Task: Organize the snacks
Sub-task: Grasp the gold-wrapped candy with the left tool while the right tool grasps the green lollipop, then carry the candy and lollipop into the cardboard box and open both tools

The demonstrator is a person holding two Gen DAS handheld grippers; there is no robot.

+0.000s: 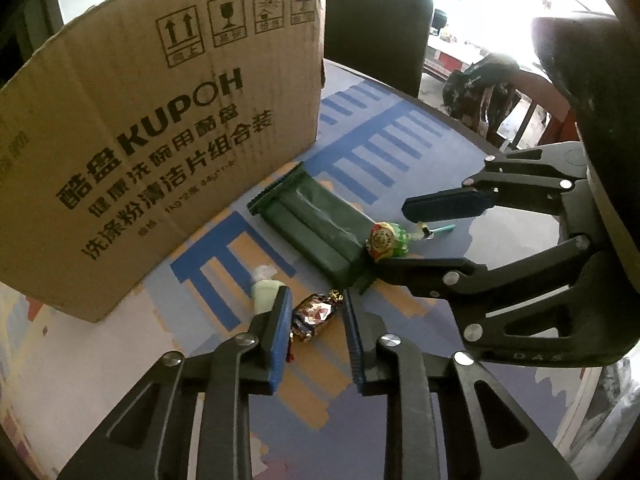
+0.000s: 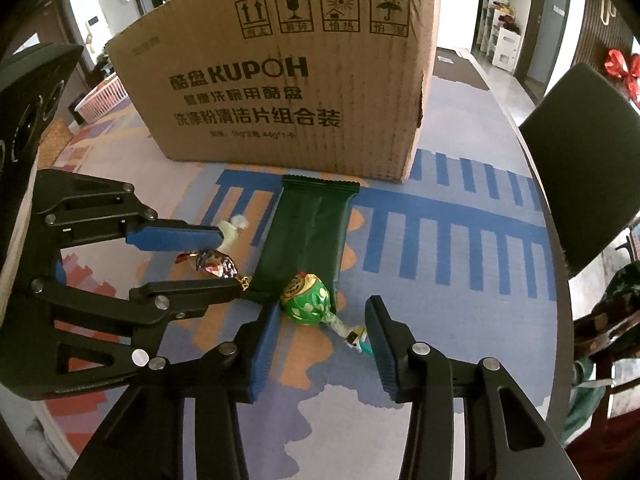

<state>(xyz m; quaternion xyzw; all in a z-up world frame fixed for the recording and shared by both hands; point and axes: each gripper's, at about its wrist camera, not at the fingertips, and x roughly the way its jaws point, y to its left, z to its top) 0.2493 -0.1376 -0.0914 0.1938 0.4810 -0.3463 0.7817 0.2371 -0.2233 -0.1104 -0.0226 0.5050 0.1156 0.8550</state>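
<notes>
Snacks are lying in a loose cluster on the patterned table (image 2: 460,184) in front of the tall cardboard box (image 2: 280,80), and you are reaching both claws toward them. Working left to right in the right wrist view: a pale green sweet (image 2: 230,232) is sitting half hidden behind the upper pad of your left gripper (image 2: 208,268), so its shape is hard to make out; next, the foil-wrapped candy (image 2: 214,266) is lying between that gripper's two fingers, which are spread wide with a gap showing on either side, gripping nothing. The dark green wafer packet (image 2: 308,236) is lying flat just beyond, its far end close to the box and its near end covered by the green lollipop (image 2: 306,300). You are bracketing that lollipop with your right gripper (image 2: 322,312), jaws wide apart and empty; the left pad is sitting just beside the ball, and whether it touches is unclear, while the stick's tip is disappearing behind the right pad. The box's top is cut off in both views, so its contents are not showing. A dark chair (image 2: 580,160) is standing at the far right.
</notes>
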